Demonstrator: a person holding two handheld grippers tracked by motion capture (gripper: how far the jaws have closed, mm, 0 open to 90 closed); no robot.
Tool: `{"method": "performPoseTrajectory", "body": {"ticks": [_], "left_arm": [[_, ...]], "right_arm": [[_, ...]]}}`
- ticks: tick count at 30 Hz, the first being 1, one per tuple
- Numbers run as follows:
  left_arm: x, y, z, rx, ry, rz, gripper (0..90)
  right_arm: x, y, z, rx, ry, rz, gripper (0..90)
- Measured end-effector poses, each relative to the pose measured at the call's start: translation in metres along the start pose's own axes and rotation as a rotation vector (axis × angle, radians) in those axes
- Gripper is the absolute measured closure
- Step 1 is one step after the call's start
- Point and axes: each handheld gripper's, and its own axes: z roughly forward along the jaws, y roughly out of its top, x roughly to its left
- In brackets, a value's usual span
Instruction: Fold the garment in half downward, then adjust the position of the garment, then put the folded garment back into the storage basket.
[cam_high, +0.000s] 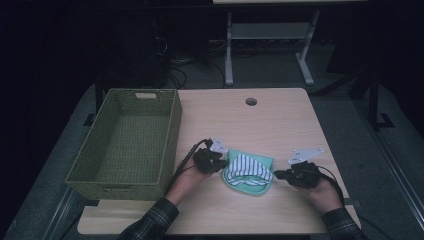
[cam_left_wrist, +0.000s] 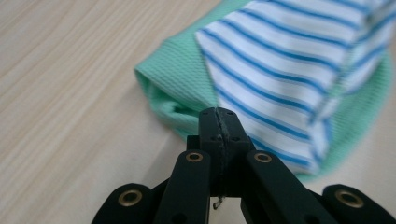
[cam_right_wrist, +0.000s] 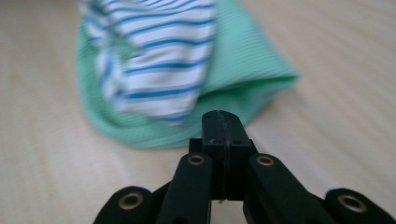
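I hold my left gripper and right gripper flanking the folded green ribbed cloth with its blue-striped white layer on the wooden worktop, fingers pressed together, empty, likely poised to fold or lift it.

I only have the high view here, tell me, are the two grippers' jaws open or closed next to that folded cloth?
Observer: Both closed. The left gripper has its jaws pressed together at the green cloth's edge.
Operator: And the right one?
Observer: The right gripper is shut too, its tip just short of the green cloth's hem.
Operator: Is the striped piece one with the green?
Observer: I cannot tell; the blue-striped cloth lies on top of the green.
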Motion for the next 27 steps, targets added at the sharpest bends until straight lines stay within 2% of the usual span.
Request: {"method": "performPoseTrajectory", "body": {"ticks": [1, 2, 3, 6, 7, 9, 13, 14, 15, 16, 17, 19, 21, 22, 24, 25, 27], "left_arm": [[0.0, 0.0, 0.0, 0.0, 0.0, 0.0, 89.5], [-0.007, -0.002, -0.005, -0.007, -0.026, 0.001, 89.5], [-0.007, -0.002, -0.005, -0.007, -0.026, 0.001, 89.5], [-0.017, -0.003, -0.008, -0.021, -0.062, 0.001, 89.5], [-0.019, -0.004, -0.009, -0.021, -0.072, 0.012, 89.5], [-0.029, -0.005, -0.01, -0.033, -0.104, 0.0, 89.5], [-0.037, -0.006, -0.01, -0.027, -0.129, 0.02, 89.5], [-0.04, -0.007, -0.009, -0.027, -0.137, 0.021, 89.5], [-0.043, -0.007, -0.008, -0.03, -0.143, 0.016, 89.5], [-0.049, -0.007, -0.006, -0.025, -0.156, 0.032, 89.5], [-0.049, -0.007, -0.006, -0.025, -0.156, 0.032, 89.5], [-0.055, -0.007, -0.002, -0.031, -0.185, 0.023, 89.5], [-0.059, -0.006, 0.003, -0.02, -0.195, 0.046, 89.5], [-0.061, -0.005, 0.006, -0.018, -0.202, 0.043, 89.4], [-0.063, -0.003, 0.014, -0.005, -0.202, 0.053, 89.5], [-0.063, -0.003, 0.016, 0.002, -0.2, 0.065, 89.4], [-0.064, -0.003, 0.017, 0.008, -0.197, 0.064, 89.5]], "right_arm": [[0.0, 0.0, 0.0, 0.0, 0.0, 0.0, 90.0], [-0.01, 0.004, -0.001, -0.015, -0.027, 0.018, 90.0], [-0.01, 0.004, -0.001, -0.015, -0.027, 0.018, 90.0], [-0.024, 0.014, 0.0, -0.031, -0.064, 0.04, 90.0], [-0.024, 0.014, 0.0, -0.031, -0.064, 0.04, 90.0], [-0.034, 0.023, 0.004, -0.042, -0.076, 0.05, 90.0], [-0.043, 0.035, 0.015, -0.06, -0.075, 0.06, 90.0], [-0.043, 0.035, 0.015, -0.06, -0.075, 0.06, 90.0], [-0.045, 0.041, 0.022, -0.058, -0.068, 0.06, 90.0], [-0.046, 0.044, 0.026, -0.055, -0.065, 0.062, 90.0], [-0.046, 0.047, 0.03, -0.06, -0.058, 0.059, 90.0], [-0.047, 0.05, 0.034, -0.061, -0.054, 0.056, 90.0], [-0.047, 0.055, 0.041, -0.057, -0.041, 0.049, 90.0], [-0.046, 0.057, 0.045, -0.055, -0.034, 0.048, 90.0], [-0.044, 0.06, 0.055, -0.036, -0.014, 0.039, 90.0], [-0.043, 0.059, 0.056, -0.026, -0.008, 0.032, 90.0], [-0.041, 0.058, 0.058, -0.014, -0.002, 0.027, 90.0]]}}
